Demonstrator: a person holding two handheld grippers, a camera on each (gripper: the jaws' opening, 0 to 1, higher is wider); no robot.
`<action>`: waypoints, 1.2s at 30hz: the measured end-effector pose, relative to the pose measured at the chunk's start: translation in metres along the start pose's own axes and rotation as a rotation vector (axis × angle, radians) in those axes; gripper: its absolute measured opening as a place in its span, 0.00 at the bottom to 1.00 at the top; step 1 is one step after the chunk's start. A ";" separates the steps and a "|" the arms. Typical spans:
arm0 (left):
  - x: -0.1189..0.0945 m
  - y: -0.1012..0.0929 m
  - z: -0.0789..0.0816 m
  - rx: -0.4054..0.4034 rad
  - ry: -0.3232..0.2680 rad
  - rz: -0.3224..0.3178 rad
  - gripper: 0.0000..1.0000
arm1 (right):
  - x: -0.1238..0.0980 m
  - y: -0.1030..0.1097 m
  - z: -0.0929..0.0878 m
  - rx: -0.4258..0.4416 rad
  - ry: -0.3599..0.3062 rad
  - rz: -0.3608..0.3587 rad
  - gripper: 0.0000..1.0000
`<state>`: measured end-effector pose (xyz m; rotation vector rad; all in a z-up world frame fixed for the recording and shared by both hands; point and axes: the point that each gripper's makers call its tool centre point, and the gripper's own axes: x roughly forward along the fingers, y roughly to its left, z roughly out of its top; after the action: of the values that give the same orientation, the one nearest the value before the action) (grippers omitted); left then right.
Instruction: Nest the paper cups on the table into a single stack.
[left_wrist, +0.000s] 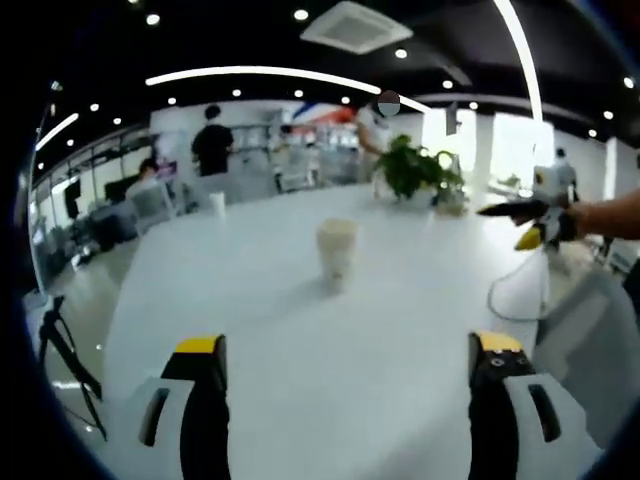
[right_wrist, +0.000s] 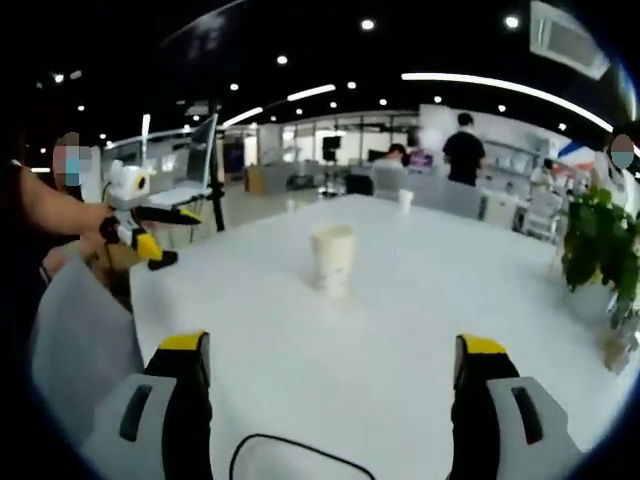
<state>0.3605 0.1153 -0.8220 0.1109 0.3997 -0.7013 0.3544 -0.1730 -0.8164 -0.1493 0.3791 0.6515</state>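
From where I'm watching, the white table runs long and pale toward the back of an open office. A potted plant sits at its far end in the left gripper view, and I see the same plant at the right edge of the right gripper view. A thin cable loops across the tabletop near the right side. Behind the table I can see a person in a dark top standing with their back turned, close to some desks. A ceiling air vent and long curved light strips hang overhead. A tripod stands on the floor at the left.
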 end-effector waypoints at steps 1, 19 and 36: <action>0.000 -0.001 -0.001 0.006 0.001 -0.004 0.98 | 0.000 0.001 -0.001 0.001 0.002 0.001 1.00; -0.003 -0.004 -0.015 -0.030 0.040 -0.015 0.98 | 0.001 0.009 -0.012 0.000 0.022 0.012 1.00; -0.001 -0.003 -0.012 -0.022 0.034 -0.020 0.98 | -0.003 0.016 -0.023 -0.018 0.046 0.025 1.00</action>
<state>0.3541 0.1164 -0.8328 0.0986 0.4418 -0.7153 0.3358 -0.1683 -0.8371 -0.1778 0.4202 0.6769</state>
